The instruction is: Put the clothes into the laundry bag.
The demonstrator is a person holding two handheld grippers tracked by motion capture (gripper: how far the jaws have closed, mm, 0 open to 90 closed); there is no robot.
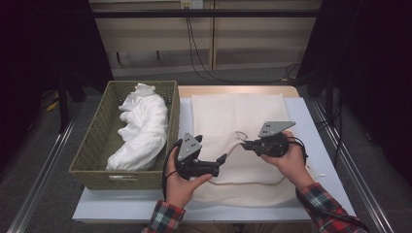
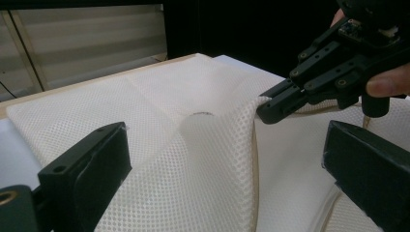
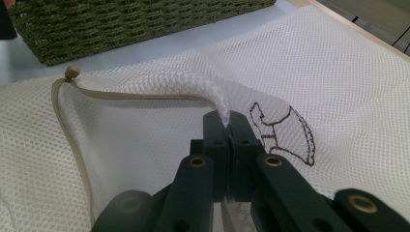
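The left gripper [image 1: 221,160] waits with jaws apart, while the right gripper [image 3: 227,123] pinches the mesh bag [image 1: 243,116]; the thin fold may slip out.

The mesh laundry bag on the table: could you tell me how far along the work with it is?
Early stage. Done: the mesh laundry bag lies spread flat on the table. In hand: the right gripper is shut on the bag's upper layer by the zip edge, lifting it, while the left gripper waits open at the mouth. Left: the white cloth still sits in the wicker basket, presumably bound for the bag.
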